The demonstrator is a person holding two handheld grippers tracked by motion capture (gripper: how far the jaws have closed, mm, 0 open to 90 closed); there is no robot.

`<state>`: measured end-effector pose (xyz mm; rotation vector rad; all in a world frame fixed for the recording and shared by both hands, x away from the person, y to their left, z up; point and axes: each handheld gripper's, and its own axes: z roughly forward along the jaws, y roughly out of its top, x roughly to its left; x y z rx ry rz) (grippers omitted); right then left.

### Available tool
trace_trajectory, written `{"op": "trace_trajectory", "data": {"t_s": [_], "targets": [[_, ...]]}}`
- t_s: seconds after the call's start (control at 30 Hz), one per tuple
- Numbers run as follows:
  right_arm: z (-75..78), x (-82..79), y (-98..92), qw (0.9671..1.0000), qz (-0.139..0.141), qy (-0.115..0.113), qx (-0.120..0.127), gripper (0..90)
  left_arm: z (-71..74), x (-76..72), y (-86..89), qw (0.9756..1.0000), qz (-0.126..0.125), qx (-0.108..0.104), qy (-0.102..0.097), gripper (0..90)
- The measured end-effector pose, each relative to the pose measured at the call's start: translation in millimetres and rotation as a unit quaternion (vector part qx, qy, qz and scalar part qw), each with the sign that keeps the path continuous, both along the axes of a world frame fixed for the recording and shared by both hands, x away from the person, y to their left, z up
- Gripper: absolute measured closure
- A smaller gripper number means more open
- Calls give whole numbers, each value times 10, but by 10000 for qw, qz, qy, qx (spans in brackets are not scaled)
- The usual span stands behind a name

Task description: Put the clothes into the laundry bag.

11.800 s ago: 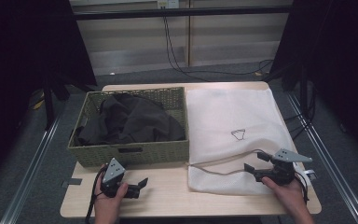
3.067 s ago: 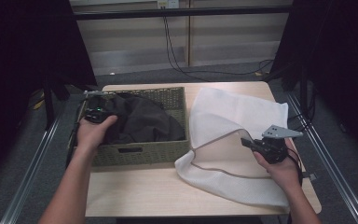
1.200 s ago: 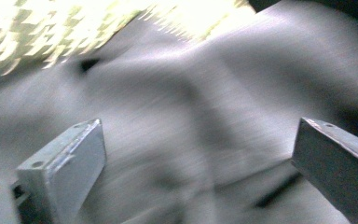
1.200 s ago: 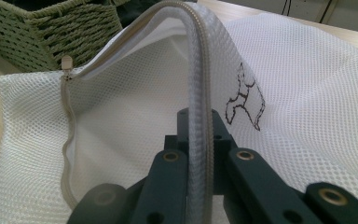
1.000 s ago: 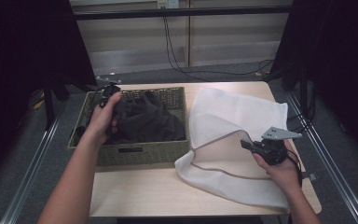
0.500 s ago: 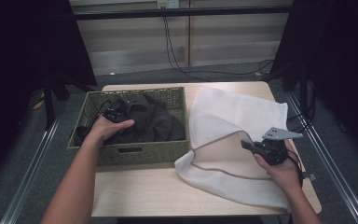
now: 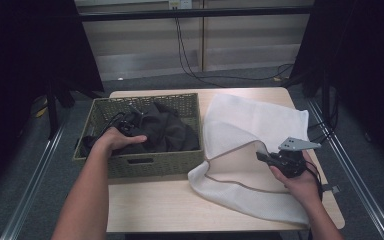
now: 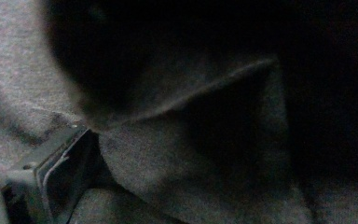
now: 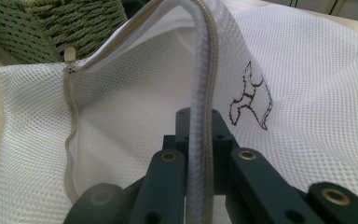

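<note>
A woven green basket (image 7: 145,162) at the table's left holds dark clothes (image 7: 167,130). My left gripper (image 7: 123,128) is down among them under the hand; in the left gripper view grey-black cloth (image 8: 182,177) presses close against one jaw, and the other jaw is hidden. A white mesh laundry bag (image 7: 260,120) lies to the basket's right with its mouth lifted open. My right gripper (image 7: 263,156) is shut on the bag's zipper edge (image 9: 205,70) and holds it up; the zipper pull (image 9: 69,55) sits at the far end.
The wooden table (image 7: 150,205) has bare room in front of the basket. Cables (image 7: 190,55) hang over the floor behind it. Metal rails (image 7: 350,175) run along both sides. A dark outline print (image 9: 251,100) marks the bag.
My left hand has come down from above the basket's far left rim into the dark clothes. The right gripper and the lifted bag edge have stayed put.
</note>
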<state>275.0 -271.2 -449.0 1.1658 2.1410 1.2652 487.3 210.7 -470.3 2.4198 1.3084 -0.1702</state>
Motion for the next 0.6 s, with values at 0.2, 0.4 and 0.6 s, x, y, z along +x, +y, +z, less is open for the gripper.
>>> {"op": "trace_trajectory", "data": {"t_s": [0.2, 0.4, 0.6], "targets": [[-23, 2, 54, 10000, 54, 46, -47, 865, 30, -3, 32, 9994, 145, 250, -211, 219], [-37, 13, 38, 9999, 89, 55, -22, 869, 69, -5, 88, 9986, 518, -37, 32, 692], [-42, 14, 10, 9999, 84, 54, -16, 871, 210, -42, 62, 9991, 246, 64, -347, 771]]}}
